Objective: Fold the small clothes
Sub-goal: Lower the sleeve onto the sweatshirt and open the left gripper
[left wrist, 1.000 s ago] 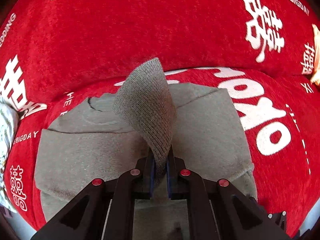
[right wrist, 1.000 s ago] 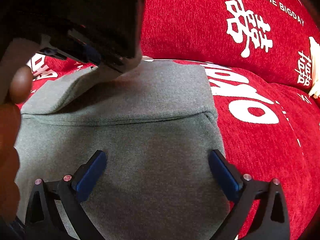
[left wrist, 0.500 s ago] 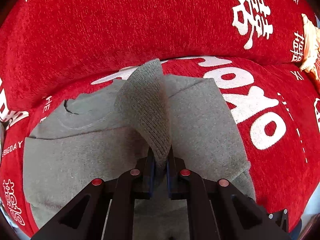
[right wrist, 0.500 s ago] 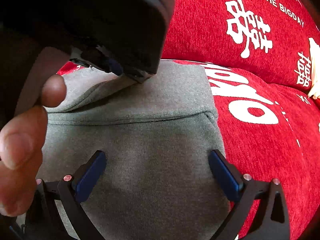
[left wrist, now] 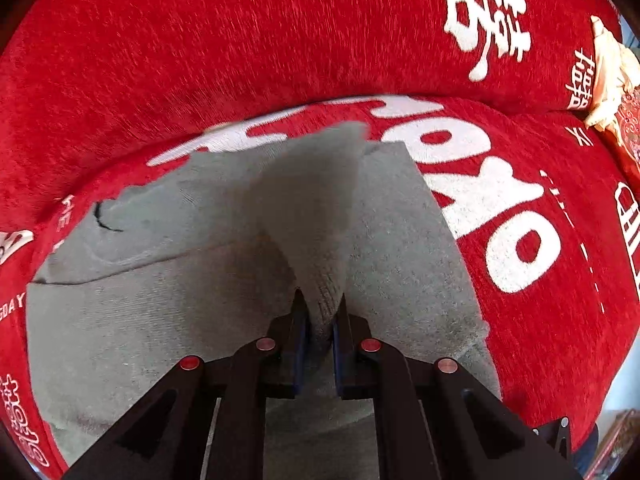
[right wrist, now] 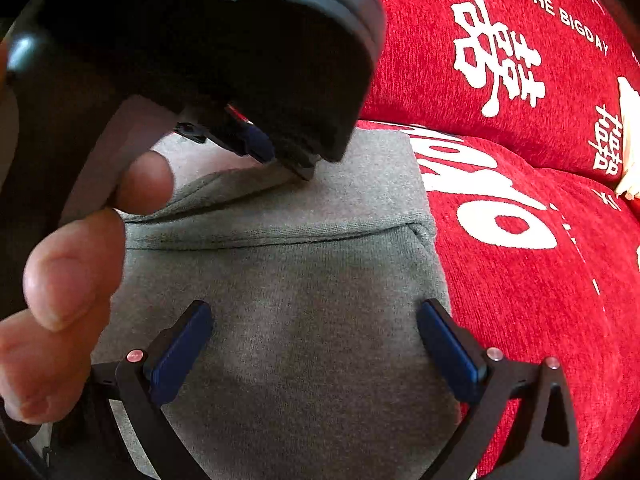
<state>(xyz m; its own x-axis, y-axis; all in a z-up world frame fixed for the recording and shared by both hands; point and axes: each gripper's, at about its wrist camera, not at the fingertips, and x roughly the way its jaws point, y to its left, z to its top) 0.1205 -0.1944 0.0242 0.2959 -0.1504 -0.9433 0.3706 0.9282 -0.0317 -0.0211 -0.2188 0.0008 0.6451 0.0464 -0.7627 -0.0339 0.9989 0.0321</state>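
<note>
A small grey knit garment (left wrist: 132,320) lies partly folded on a red sofa seat (left wrist: 540,320). My left gripper (left wrist: 320,316) is shut on its ribbed grey sleeve cuff (left wrist: 316,216), which stands up from the fingers and drapes forward. In the right wrist view the garment (right wrist: 304,300) fills the middle. My right gripper (right wrist: 316,340) is open and empty just above it, blue pads wide apart. The left gripper's body (right wrist: 224,52) and the hand holding it (right wrist: 72,264) cover the upper left there, its tip low over a fold of the garment.
The red sofa backrest (left wrist: 240,40) with white characters rises behind the garment. A cream cloth (left wrist: 612,76) lies at the far right on the sofa. White lettering (right wrist: 508,224) marks the seat to the right of the garment.
My left gripper has carried the cuff to the right and forward across the garment, coming nearer the right gripper. The right gripper has stayed open and still.
</note>
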